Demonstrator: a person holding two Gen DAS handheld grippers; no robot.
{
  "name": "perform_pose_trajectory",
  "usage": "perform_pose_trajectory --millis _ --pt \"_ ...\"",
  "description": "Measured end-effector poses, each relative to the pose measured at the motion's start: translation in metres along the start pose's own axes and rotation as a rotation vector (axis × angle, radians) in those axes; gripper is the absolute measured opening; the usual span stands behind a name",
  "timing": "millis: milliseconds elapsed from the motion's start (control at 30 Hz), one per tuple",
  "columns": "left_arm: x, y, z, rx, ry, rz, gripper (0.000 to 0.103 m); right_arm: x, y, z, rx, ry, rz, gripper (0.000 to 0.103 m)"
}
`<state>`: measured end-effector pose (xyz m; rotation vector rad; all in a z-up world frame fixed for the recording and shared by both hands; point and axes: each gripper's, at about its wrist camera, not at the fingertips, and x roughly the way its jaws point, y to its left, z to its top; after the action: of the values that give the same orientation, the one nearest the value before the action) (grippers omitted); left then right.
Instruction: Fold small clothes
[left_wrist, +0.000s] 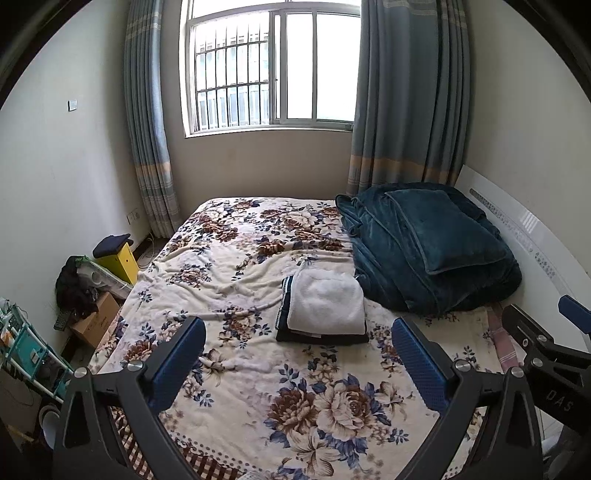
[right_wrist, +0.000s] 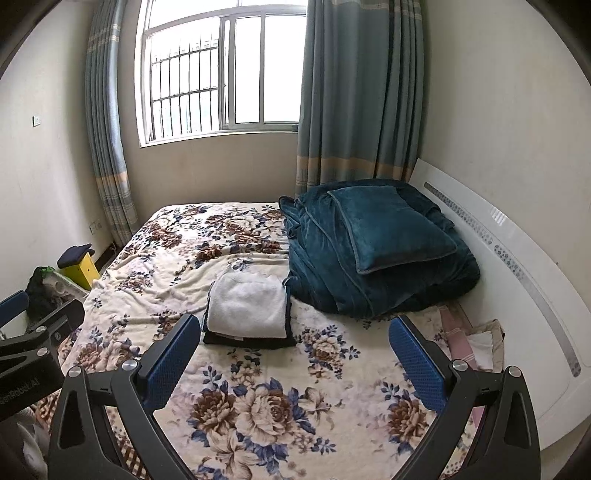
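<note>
Your left gripper (left_wrist: 299, 354) and right gripper (right_wrist: 295, 350): both spread wide, nothing between the fingers. Folded clothes (left_wrist: 325, 306): stacked on the floral bed (left_wrist: 229, 266), white piece on top, just beside the teal quilt (left_wrist: 432, 251).

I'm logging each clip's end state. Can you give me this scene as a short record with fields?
setting: bed with floral blanket
folded stack: white fleece piece on top of dark folded clothes
beside the stack: teal quilt with pillow on it
left gripper: open, holds nothing
right gripper: open, holds nothing
</note>
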<state>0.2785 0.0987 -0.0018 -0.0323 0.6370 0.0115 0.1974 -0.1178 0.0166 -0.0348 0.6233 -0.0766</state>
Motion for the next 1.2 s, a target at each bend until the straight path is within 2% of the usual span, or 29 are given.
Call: perform_pose_trajectory --millis 1200 --pt "-0.0039 -0.0065 0.0029 -0.003 -0.006 0.001 0.103 -0.0068 0.0049 0.0020 0.002 -0.004 0.008 0.103"
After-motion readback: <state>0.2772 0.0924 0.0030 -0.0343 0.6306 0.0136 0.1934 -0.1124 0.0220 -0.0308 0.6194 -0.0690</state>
